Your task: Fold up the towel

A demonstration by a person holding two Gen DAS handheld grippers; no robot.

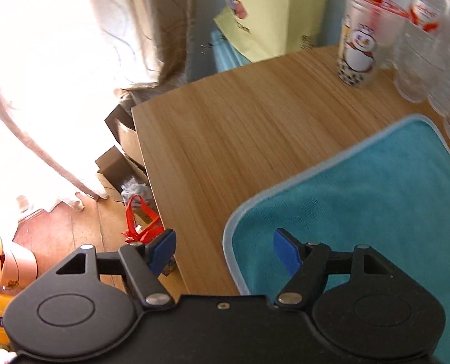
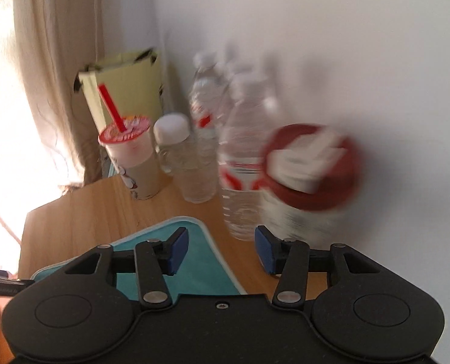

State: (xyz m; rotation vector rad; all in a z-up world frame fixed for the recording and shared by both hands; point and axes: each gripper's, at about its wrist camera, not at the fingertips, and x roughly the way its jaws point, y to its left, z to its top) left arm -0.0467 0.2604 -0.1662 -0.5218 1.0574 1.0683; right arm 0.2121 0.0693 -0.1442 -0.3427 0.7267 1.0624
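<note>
A teal towel point(image 1: 361, 203) with a pale blue hem lies flat on the wooden table point(image 1: 225, 139). In the left wrist view my left gripper point(image 1: 225, 251) hangs open above the towel's near left corner, its right blue pad over the cloth and its left pad past the table's edge. In the right wrist view my right gripper point(image 2: 222, 250) is open above the towel's point(image 2: 194, 270) far right corner, with the hem running between its fingers. Neither holds anything.
A bubble-tea cup point(image 1: 364, 39) with a red straw, clear water bottles point(image 2: 243, 163) and a red-lidded jar point(image 2: 310, 166) crowd the table's far side by the wall. A yellow paper bag point(image 2: 125, 88), a curtain, and boxes and a red bag point(image 1: 140, 224) on the floor lie left of the table.
</note>
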